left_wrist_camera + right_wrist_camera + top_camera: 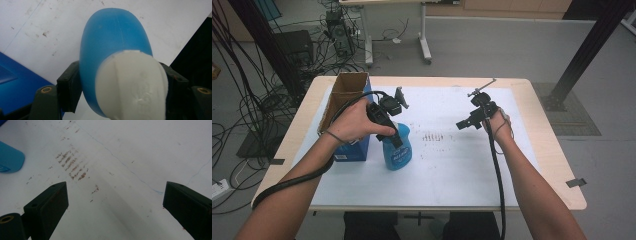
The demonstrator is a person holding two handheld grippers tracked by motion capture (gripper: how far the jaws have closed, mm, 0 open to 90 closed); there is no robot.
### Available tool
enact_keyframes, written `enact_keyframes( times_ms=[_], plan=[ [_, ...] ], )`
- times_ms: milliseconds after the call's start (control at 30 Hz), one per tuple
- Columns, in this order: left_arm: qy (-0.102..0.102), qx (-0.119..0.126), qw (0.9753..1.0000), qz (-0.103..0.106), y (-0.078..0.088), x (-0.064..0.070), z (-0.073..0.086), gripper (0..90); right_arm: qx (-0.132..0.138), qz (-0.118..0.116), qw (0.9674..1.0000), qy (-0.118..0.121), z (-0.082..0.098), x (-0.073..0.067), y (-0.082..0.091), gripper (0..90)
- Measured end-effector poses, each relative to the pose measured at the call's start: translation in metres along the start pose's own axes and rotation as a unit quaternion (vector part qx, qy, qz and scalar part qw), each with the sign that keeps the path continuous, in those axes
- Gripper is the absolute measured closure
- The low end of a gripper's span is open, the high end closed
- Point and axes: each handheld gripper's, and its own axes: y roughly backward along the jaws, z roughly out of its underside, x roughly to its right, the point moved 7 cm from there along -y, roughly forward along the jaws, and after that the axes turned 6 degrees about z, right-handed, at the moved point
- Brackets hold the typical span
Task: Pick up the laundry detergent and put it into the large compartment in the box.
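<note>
A blue plastic bottle (pixel 398 150) with a white cap (pixel 132 85) stands upright on the white mat, left of centre. My left gripper (pixel 392 134) comes down on it from above. In the left gripper view the bottle (pixel 115 37) sits between the two black jaws, whose pads press on its neck just below the cap, so my left gripper (pixel 120 82) is shut on it. To the right, my right gripper (pixel 464 123) hovers over the mat, and its jaws stand wide apart with nothing between them (pixel 115 202). The bottle's edge (pixel 10 157) shows at the left of the right gripper view.
A blue carton (pixel 353 149) with an open brown top stands just left of the bottle, close to my left hand; its side (pixel 12 85) shows beside the left jaw. Brown scuff marks (pixel 432 136) (pixel 72 165) dot the white mat (pixel 452 170) between the grippers. The wooden table edge (pixel 557 150) rims the mat.
</note>
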Motion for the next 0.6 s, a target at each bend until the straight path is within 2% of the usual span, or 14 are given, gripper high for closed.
enact_keyframes(
  times_ms=[167,600],
  plan=[
    [0.001,-0.002,1.0,-0.005,-0.0015,-0.0016,0.0013,35.9,0.001,0.001,1.0,0.0,0.0,0.0003,0.0003,5.7],
    [0.002,-0.003,0.9998,-0.019,-0.0001,-0.001,0.0017,37.8,0.002,0.001,1.0,0.003,-0.0013,-0.0012,0.0007,5.7]
  ],
)
